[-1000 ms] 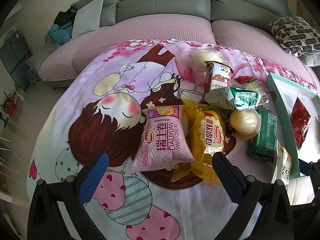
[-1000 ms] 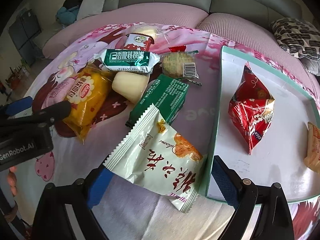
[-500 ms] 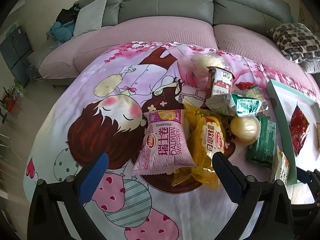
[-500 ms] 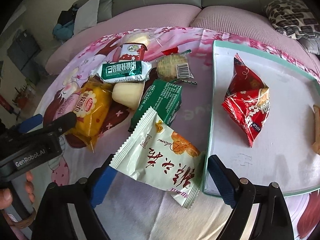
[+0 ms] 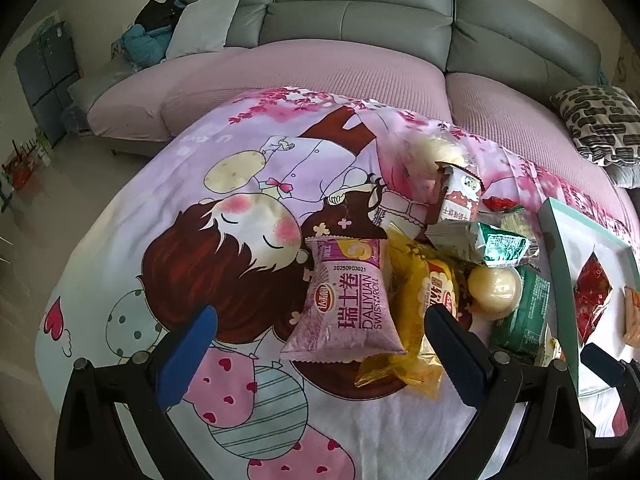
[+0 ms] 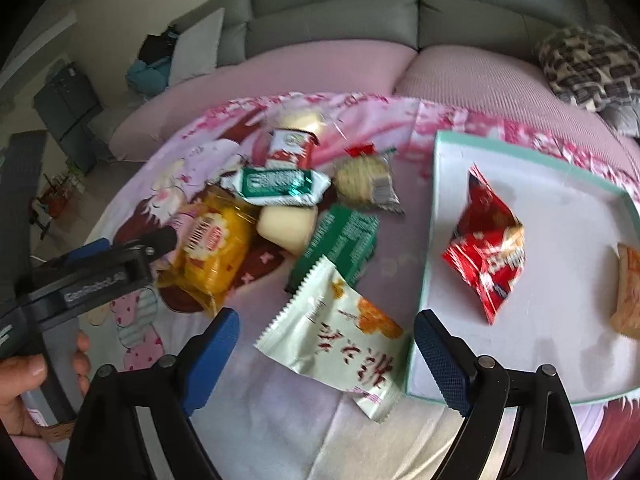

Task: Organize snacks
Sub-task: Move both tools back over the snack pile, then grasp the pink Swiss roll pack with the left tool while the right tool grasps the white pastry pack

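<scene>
Snack pile crowds the cloth's middle; bare cloth lies open left of it.

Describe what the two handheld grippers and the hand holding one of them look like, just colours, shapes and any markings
Both grippers are black frames with round silver bolts, forking into two arms tipped with blue textured pads. The left gripper and right gripper look alike. In the right wrist view, the left one's side bears white lettering, blurred. The hand gripping it wears a brown band at the wrist; no sleeve shows.
</scene>
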The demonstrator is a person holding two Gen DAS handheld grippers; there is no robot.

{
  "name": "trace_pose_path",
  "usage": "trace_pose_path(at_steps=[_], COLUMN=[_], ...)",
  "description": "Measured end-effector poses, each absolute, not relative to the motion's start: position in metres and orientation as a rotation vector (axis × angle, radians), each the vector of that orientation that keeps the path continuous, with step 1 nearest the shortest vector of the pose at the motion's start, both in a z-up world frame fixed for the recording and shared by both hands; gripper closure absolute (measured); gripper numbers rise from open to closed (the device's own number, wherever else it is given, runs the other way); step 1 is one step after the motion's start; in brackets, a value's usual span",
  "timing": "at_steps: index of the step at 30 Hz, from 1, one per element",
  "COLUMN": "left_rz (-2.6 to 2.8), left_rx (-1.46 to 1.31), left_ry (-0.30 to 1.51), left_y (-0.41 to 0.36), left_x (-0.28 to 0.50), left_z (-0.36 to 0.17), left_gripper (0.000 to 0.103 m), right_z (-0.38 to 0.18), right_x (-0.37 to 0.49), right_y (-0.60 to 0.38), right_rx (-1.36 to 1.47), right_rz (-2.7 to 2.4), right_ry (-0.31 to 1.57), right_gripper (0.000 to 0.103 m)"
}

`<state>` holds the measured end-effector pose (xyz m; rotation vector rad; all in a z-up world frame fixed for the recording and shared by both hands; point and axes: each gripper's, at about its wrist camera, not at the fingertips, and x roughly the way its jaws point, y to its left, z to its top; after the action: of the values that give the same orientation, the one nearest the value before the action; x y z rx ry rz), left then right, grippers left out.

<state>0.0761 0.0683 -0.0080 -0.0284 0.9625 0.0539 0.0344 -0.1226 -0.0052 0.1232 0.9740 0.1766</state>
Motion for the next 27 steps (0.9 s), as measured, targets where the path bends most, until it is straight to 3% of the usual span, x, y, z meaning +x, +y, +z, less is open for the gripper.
trace_pose_path(at_steps=[27], left_rz=[0.036], left_rx=[-0.023], left_ry=[0.985], left_y=[0.061], left_x=[0.082], left_z=[-0.016], left_gripper=[0.0], right_z=[-0.029], right_x=[0.036], right_y=[-0.101], right_rx=[-0.022], right_rz=[0.246], right_ry=[1.009], right_gripper=[0.011])
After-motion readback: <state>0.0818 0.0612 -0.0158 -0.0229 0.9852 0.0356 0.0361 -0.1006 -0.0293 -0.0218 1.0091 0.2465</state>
